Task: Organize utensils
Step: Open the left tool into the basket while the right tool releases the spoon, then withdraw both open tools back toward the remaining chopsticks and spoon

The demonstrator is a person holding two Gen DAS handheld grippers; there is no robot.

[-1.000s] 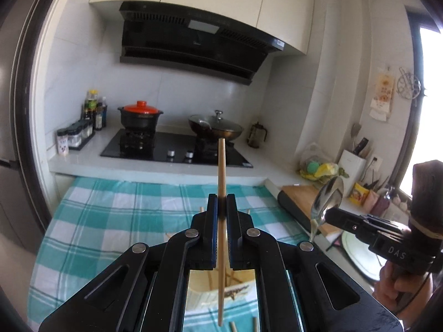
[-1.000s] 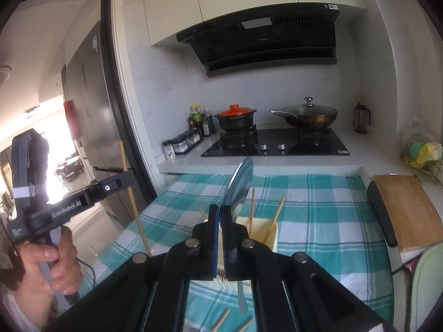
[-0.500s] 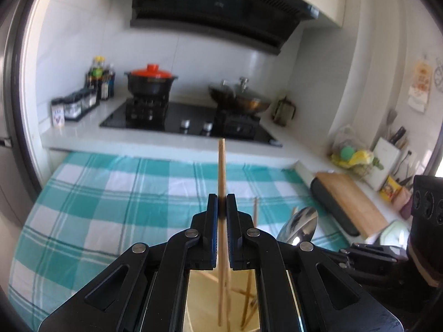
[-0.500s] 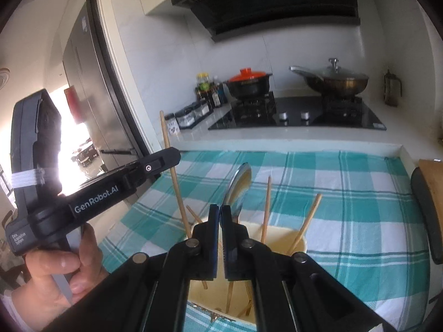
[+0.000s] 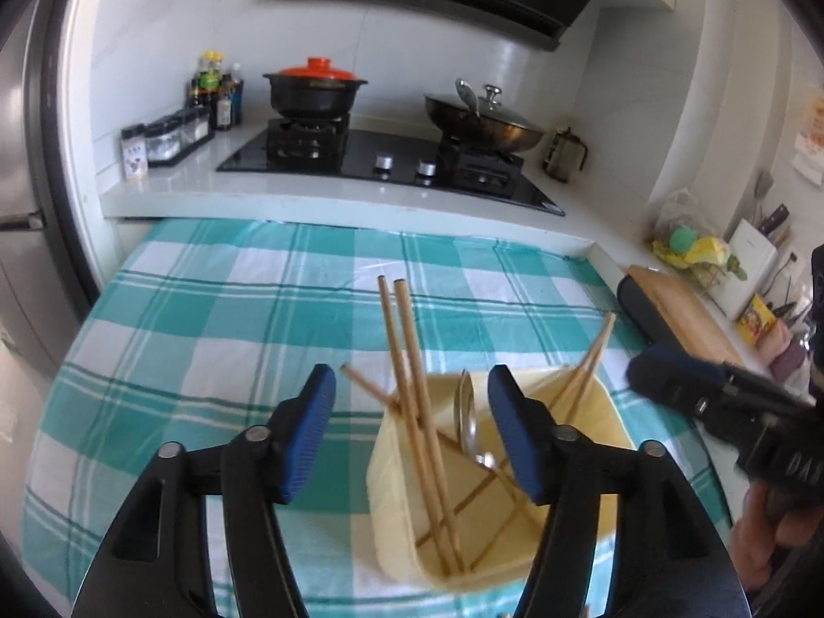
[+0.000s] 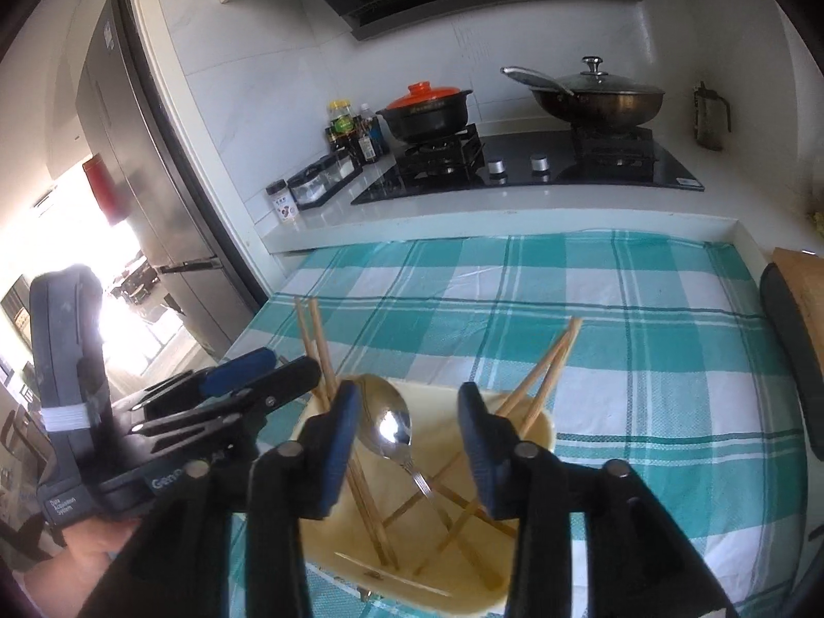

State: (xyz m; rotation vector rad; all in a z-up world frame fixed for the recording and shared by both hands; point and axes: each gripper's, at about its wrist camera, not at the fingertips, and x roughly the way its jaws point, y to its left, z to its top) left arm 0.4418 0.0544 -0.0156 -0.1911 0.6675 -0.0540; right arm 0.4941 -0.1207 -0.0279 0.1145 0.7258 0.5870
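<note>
A cream utensil holder stands on the checked cloth and also shows in the right wrist view. Several wooden chopsticks lean in it, seen too in the right wrist view. A metal spoon stands in it, bowl up, also in the right wrist view. My left gripper is open and empty just above the holder's near rim. My right gripper is open and empty over the holder. Each gripper shows at the edge of the other's view.
The teal checked tablecloth covers the table. Behind it are a hob with a black pot with a red lid and a wok. A cutting board lies at the right. A fridge stands at the left.
Both grippers have lowered to the holder and opened. The left let go of its chopstick and the right let go of the spoon; both now rest in the holder.
</note>
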